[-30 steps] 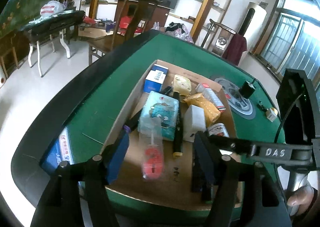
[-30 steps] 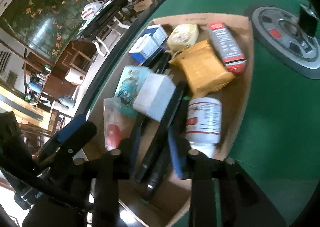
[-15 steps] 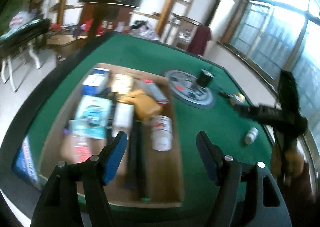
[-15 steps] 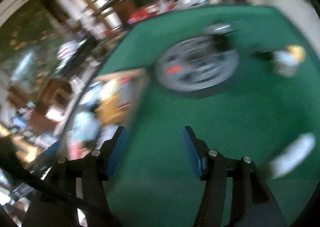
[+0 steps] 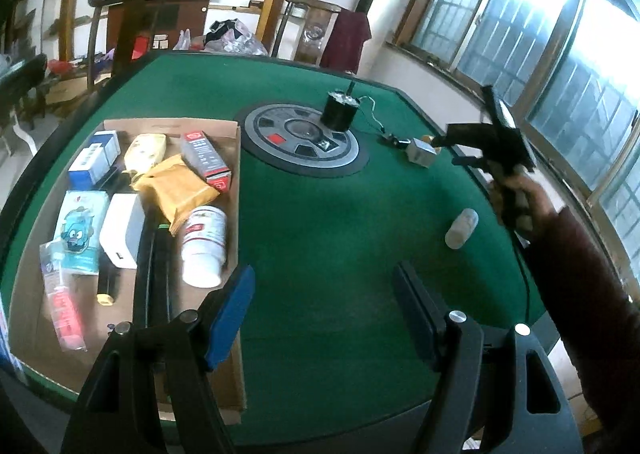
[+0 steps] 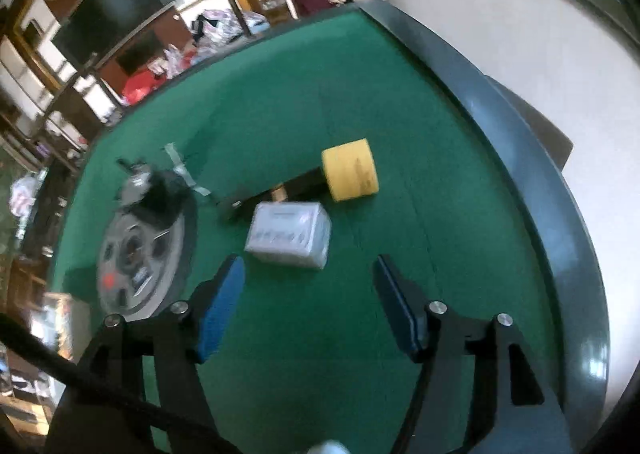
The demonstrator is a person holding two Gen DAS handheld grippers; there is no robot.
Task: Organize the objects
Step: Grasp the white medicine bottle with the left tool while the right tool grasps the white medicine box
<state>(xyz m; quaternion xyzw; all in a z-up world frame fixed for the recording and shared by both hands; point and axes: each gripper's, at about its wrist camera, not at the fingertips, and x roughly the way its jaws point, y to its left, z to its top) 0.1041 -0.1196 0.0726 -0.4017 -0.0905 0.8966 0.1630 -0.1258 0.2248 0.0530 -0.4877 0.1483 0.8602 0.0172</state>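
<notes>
A shallow cardboard tray (image 5: 234, 174) on the green table holds several items: a white bottle (image 5: 204, 242), an orange pouch (image 5: 180, 192), boxes and pens. My left gripper (image 5: 326, 310) is open and empty above the felt, right of the tray. My right gripper (image 6: 308, 300) is open and empty, just short of a small grey-white box (image 6: 290, 234); it also shows in the left wrist view (image 5: 420, 152). A yellow roll (image 6: 350, 169) lies beyond the box. A small pale bottle (image 5: 462, 228) lies on the felt near my right hand (image 5: 516, 198).
A round grey centre plate (image 5: 304, 140) with a black cylinder (image 5: 340, 112) sits mid-table. A small black part (image 6: 240, 204) lies by the box. The raised dark table rim (image 6: 520, 158) runs along the right. Chairs and shelves stand beyond the table.
Both grippers have swung right, away from the tray. The right gripper has moved to the far right corner, up to the grey-white box. Both stay open.
</notes>
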